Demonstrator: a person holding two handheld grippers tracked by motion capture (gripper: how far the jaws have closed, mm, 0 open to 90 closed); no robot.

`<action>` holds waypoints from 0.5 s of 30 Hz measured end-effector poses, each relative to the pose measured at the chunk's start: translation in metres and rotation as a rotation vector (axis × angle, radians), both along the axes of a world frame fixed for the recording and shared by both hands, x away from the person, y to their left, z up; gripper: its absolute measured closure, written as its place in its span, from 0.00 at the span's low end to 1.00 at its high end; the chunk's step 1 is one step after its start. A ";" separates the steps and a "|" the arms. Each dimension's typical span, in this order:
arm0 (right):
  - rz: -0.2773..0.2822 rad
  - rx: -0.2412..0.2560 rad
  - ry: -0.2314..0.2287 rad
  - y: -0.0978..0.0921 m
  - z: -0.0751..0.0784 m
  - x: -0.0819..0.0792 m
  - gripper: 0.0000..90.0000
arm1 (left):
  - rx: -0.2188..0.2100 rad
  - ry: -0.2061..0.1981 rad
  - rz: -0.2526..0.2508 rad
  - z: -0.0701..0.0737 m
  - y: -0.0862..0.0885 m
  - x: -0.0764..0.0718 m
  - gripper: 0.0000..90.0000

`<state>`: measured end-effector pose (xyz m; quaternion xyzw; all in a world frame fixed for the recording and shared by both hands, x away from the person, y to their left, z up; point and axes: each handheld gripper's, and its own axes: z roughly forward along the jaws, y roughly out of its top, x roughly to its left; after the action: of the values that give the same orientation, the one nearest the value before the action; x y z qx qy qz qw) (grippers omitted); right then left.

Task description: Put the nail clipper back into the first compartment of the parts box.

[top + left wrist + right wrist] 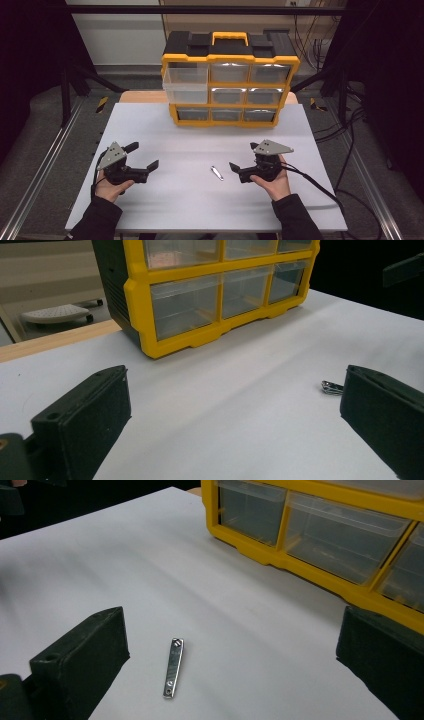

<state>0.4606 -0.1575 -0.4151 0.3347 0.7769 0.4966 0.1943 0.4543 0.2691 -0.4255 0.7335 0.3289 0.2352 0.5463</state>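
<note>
High view: I hold 2 grippers low over the white table [165, 130], 1 in each hand. My left gripper [144, 156] sits at the near left, jaws spread wide and empty, pointing toward the middle of the table. My right gripper [234, 167] sits at the near right, jaws also wide apart and gripping nothing, aimed left at the nail clipper [217, 173]. That clipper lies flat on the table between the 2 grippers, much nearer my right one, just beside its tip and not touching it.

Right gripper view: the clipper [173, 667] lies lengthwise between my 2 black jaws, closer to the left jaw, bare table all round it. Left gripper view: 1 end of the clipper [331, 387] peeks out beside the right jaw, farther off.

At the far edge stands a yellow organizer [231, 80] with 9 clear drawers and a handle on top. The middle-left drawer [185, 93] sticks out a little; the others sit flush.
</note>
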 end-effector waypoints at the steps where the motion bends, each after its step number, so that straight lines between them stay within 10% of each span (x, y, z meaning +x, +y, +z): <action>1: 0.002 -0.005 0.003 0.003 0.000 0.001 0.01 | 0.003 0.001 0.000 0.000 0.000 0.000 0.00; 15: 0.033 -0.078 0.051 0.038 -0.008 0.007 0.01 | 0.005 0.004 0.002 -0.001 -0.001 0.001 0.00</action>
<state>0.4679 -0.1199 -0.4235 0.3263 0.8059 0.4603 0.1792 0.4549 0.2686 -0.4268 0.7351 0.3302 0.2352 0.5434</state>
